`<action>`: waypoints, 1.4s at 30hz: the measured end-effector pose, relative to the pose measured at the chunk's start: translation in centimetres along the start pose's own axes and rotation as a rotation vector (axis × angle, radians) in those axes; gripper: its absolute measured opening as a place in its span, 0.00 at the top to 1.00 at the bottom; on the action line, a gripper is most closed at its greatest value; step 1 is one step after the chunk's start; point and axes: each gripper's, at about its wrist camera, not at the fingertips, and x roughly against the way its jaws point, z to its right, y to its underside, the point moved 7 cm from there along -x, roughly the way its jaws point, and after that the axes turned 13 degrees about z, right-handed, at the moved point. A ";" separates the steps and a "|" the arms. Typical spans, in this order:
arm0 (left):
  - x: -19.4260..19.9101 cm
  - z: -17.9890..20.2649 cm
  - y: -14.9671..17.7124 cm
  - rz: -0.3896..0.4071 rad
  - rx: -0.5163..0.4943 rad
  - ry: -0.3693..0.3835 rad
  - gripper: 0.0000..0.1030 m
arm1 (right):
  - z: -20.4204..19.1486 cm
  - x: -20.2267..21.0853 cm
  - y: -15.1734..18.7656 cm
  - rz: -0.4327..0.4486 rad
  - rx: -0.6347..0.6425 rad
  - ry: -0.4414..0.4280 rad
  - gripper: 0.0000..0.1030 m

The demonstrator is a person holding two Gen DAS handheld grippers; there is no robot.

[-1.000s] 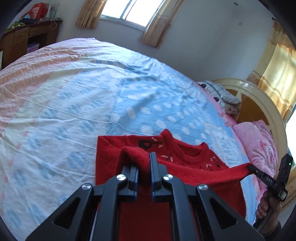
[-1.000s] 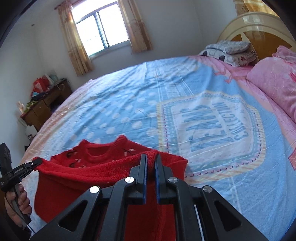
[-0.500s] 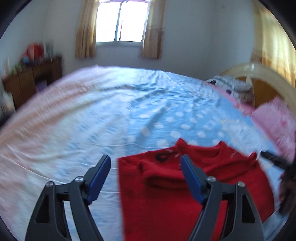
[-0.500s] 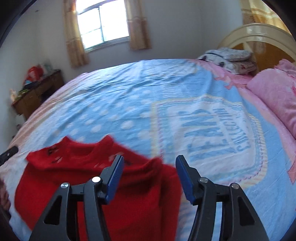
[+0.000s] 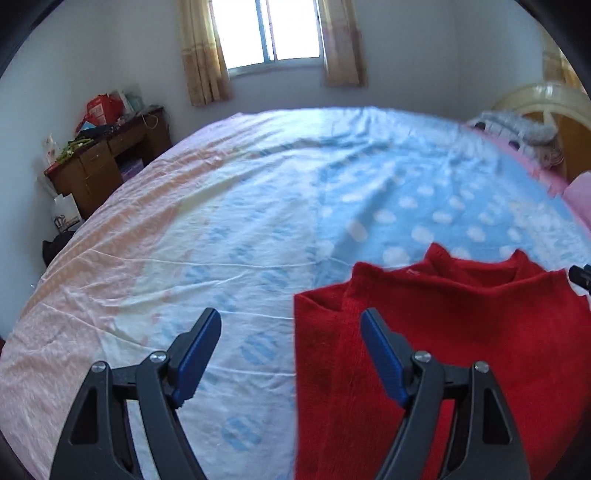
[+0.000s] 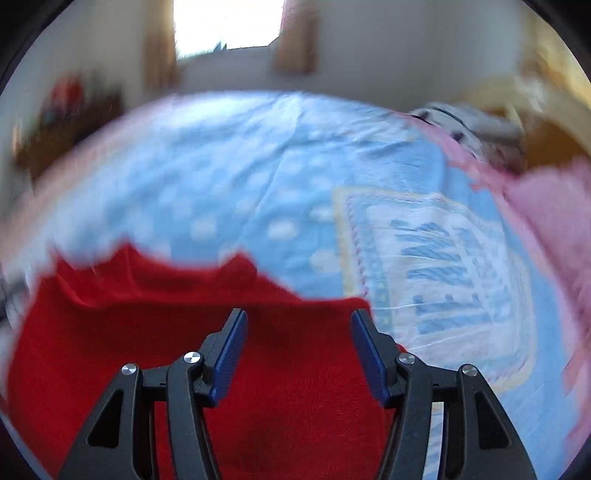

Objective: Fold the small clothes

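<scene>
Left wrist view: the left gripper [image 5: 290, 341] hangs over the bedsheet [image 5: 229, 221] with its jaws spread wide and nothing between them; they have just been opening. The red sweater [image 5: 443, 332] lies flat on the sheet, neck toward the window [image 5: 271, 31], its left edge running up between the two fingers. A wooden desk [image 5: 107, 162] in the far corner carries a heap of bags and boxes; any print on them is too small to read.

Right wrist view, blurred: the right gripper [image 6: 297, 341] hovers above the sweater's [image 6: 147, 332] right part, jaws parted about halfway, empty, having just been opening. Blue block lettering is printed on the sheet [image 6: 229, 177], too smeared to read.
</scene>
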 end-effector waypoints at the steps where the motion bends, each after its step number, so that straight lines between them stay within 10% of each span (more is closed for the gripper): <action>1: 0.5 -0.2 0.2 0.007 -0.018 -0.015 0.22 | 0.7 0.7 0.0 0.006 -0.054 -0.029 0.43; 17: 7.1 0.7 8.1 -0.044 0.030 0.099 0.16 | 5.1 11.7 11.4 -0.092 -0.157 -0.153 0.43; 24: 5.6 0.0 9.8 -0.092 0.096 0.084 0.02 | 4.8 11.6 14.0 -0.137 -0.138 -0.164 0.80; 34: 6.5 -0.2 11.5 -0.111 0.131 0.087 0.00 | 3.2 13.9 11.0 0.003 -0.074 -0.057 0.68; 42: 7.2 -0.4 12.1 -0.100 0.132 0.082 0.00 | -7.5 12.8 8.3 0.050 0.027 -0.299 0.57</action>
